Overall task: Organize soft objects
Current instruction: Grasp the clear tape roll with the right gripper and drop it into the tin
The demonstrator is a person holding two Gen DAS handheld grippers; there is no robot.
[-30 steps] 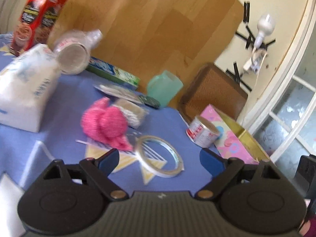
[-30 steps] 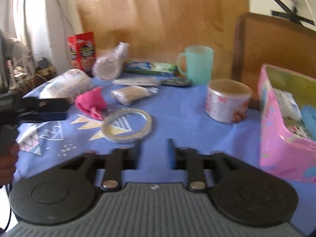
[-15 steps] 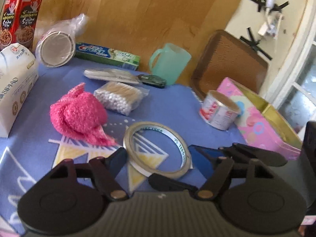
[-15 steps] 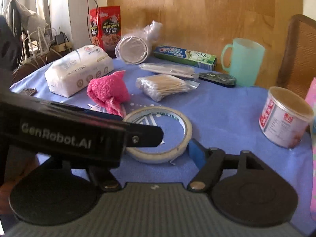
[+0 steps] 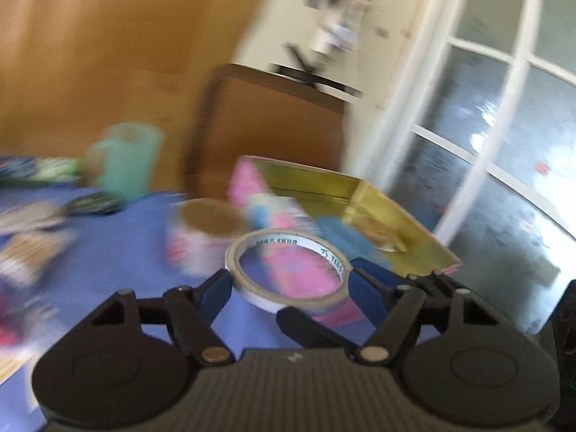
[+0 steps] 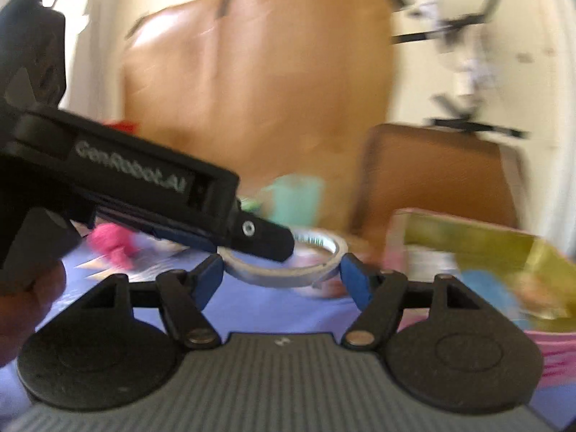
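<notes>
A tape roll (image 5: pixel 284 297) hangs above the blue tablecloth (image 5: pixel 118 252), in front of the pink box (image 5: pixel 306 273). My left gripper (image 5: pixel 288 284) is shut on it, one blue pad on each side. In the right wrist view the same tape roll (image 6: pixel 273 277) sits between the pads of my right gripper (image 6: pixel 280 273), which touch both its ends. The left gripper's finger (image 6: pixel 266 237) crosses over the roll from the left. A right gripper finger (image 5: pixel 306 324) shows under the roll. The pink fluffy cloth (image 6: pixel 108 241) lies on the table behind, blurred.
The pink box has a gold inside (image 6: pixel 468 244) with a blue thing in it. A tin can (image 5: pixel 201 230), a green mug (image 5: pixel 126 165), a chair back (image 5: pixel 270 126) and small packets at the far left stand around. A hand (image 6: pixel 28 306) holds the left gripper.
The left jaws closed on the tape roll, lifted it off the cloth and swung it right toward the pink box. The right jaws widened and came around the roll.
</notes>
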